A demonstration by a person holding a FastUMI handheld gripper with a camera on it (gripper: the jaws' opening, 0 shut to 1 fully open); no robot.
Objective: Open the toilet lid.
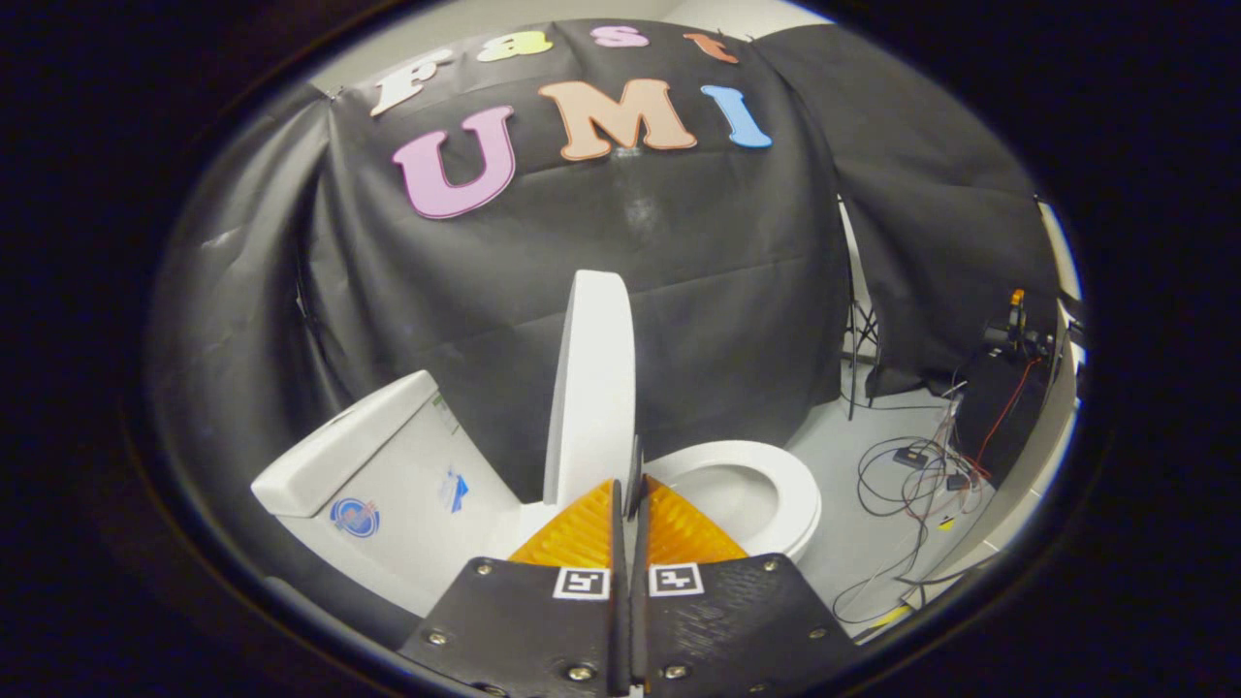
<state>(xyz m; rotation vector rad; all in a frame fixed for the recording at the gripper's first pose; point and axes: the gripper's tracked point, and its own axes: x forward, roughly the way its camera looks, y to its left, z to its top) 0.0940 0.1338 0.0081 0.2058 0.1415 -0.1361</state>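
Just ahead of the gripper (628, 485), at twelve o'clock, the lid (591, 388) is standing upright; fingers pressed together, gripping nothing, so it risks falling back.

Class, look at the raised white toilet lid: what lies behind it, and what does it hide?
Behind the upright white toilet lid hangs the black cloth wall; the white cistern stands beside it. The lid covers part of that cloth. The gripper sits shut just before it.
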